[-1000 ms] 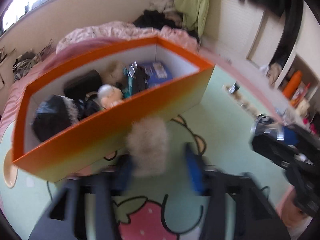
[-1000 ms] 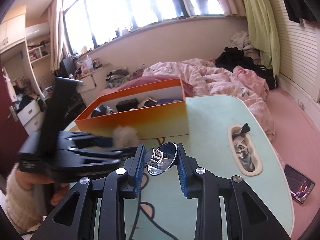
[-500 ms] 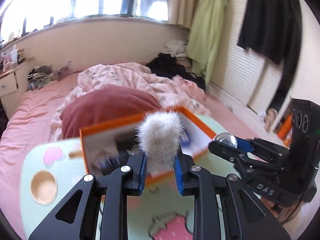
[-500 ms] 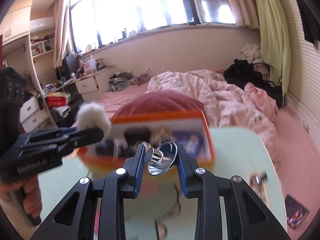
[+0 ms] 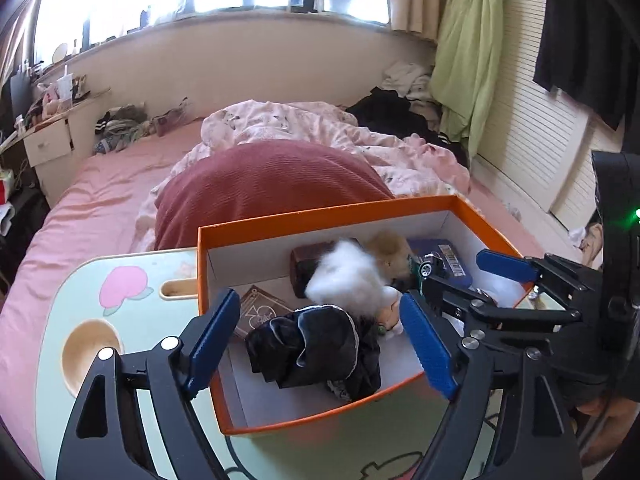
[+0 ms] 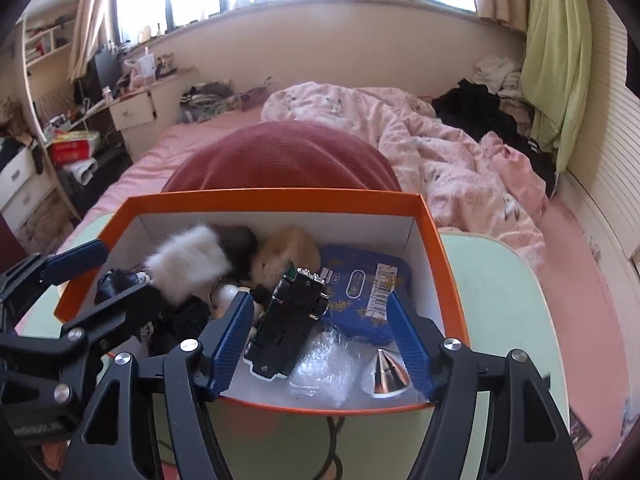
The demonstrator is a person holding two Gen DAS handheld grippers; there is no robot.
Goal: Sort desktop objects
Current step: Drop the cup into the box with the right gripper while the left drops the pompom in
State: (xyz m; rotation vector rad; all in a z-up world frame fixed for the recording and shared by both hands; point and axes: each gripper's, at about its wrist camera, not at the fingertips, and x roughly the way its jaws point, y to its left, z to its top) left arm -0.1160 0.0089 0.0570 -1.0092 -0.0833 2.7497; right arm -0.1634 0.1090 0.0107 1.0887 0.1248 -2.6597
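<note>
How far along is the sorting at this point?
Done: the orange box holds many items. In hand: nothing; the left gripper and right gripper have just been opening, white fluffy ball and shiny cone released inside. Left: none visible.

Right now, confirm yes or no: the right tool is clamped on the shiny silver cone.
No. The right tool stands open, and the shiny silver cone lies loose on the floor of the orange cardboard box.

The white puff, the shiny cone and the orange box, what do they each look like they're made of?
Puff: soft fake fur or fluff, matte, with wispy hairs at its edge. Cone: probably polished or plated metal, possibly chromed plastic; it mirrors the light. Box: likely cardboard, with thin flat walls, smooth orange outside and plain white inside.
</note>
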